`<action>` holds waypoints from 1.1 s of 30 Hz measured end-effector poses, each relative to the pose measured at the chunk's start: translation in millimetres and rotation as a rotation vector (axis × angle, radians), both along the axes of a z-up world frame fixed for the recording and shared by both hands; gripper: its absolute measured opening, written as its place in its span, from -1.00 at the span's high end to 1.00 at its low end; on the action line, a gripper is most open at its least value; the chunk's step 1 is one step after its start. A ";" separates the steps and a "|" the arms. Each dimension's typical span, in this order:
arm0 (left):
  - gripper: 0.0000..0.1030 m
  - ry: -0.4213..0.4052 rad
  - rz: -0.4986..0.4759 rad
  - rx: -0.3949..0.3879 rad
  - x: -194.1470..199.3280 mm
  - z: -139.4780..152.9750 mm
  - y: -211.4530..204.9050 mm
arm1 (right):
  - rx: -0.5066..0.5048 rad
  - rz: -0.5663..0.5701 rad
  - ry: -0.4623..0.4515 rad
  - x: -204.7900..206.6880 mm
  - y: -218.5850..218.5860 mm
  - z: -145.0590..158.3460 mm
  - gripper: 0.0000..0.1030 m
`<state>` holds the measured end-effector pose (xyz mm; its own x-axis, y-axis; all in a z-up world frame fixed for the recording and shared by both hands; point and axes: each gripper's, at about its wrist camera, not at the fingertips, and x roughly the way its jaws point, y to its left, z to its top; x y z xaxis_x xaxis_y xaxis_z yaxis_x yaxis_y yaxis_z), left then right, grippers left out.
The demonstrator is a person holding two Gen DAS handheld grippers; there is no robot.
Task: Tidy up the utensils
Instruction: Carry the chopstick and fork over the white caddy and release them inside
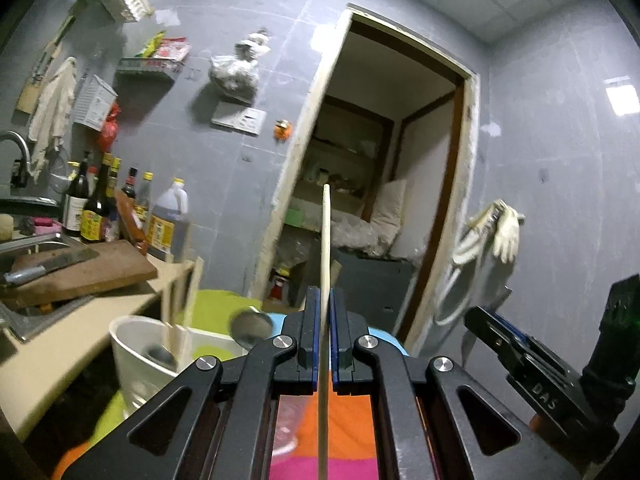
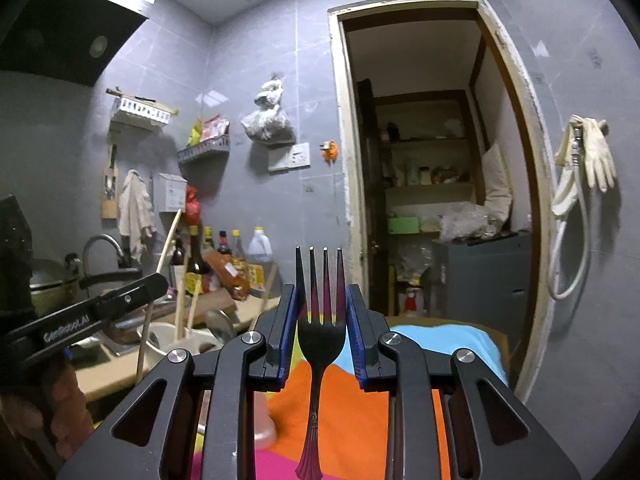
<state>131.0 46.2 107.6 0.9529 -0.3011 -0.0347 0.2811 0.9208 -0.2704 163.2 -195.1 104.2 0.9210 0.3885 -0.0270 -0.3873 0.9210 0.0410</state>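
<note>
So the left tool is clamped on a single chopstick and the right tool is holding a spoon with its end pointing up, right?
Not quite: the right tool holds a fork, not a spoon, its tines pointing up in the right wrist view. The left tool is indeed clamped on a single chopstick.

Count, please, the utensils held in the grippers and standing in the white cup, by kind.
Chopsticks: 3, one chopstick in the left gripper, two in the white cup
Forks: 1, the fork in the right gripper
Spoons: 2, both in the cup
Total: 6
</note>
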 end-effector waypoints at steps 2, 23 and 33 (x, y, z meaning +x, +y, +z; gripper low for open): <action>0.95 -0.019 0.040 -0.009 2.0 8.5 14.7 | 0.007 0.025 -0.006 2.9 6.5 6.4 0.58; 0.95 -0.055 0.254 -0.101 86.8 11.5 113.2 | 0.081 0.151 -0.073 68.0 81.8 34.7 0.58; 0.95 -0.030 0.269 -0.085 98.9 -9.6 107.5 | 0.081 0.162 -0.058 81.8 87.1 30.2 0.58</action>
